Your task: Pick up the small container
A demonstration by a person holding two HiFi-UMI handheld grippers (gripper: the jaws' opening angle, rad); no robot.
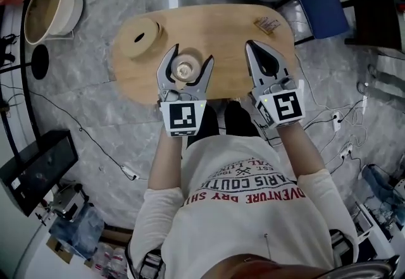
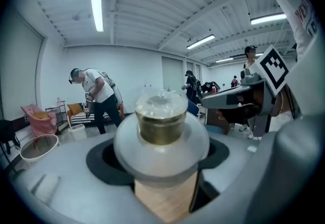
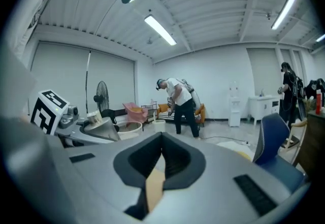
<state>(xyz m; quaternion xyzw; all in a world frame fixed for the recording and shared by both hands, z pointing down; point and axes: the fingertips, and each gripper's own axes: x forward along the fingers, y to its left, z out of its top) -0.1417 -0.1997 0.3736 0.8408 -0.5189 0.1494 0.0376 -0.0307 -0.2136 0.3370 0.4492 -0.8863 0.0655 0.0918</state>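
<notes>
With the left hand-held gripper (image 1: 190,56) seemingly clamped round the small container (image 1: 184,71) at the table's (image 1: 221,24) near edge, and the right hand-held gripper (image 1: 250,47) closed and empty, a slow, level, vertical lift looked wisest.

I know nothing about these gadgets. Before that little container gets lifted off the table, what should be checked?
1. The small container sits between the jaws of the left gripper: ok.
2. The jaws press firmly on it: cannot tell. They stand apart on either side, and contact is not clear.
3. The container stands upright on the wooden table: ok.
4. The right gripper is shut, empty and away from the container: ok.
5. The wooden disc lies apart from the left gripper, out of the way of a lift: ok.
</notes>
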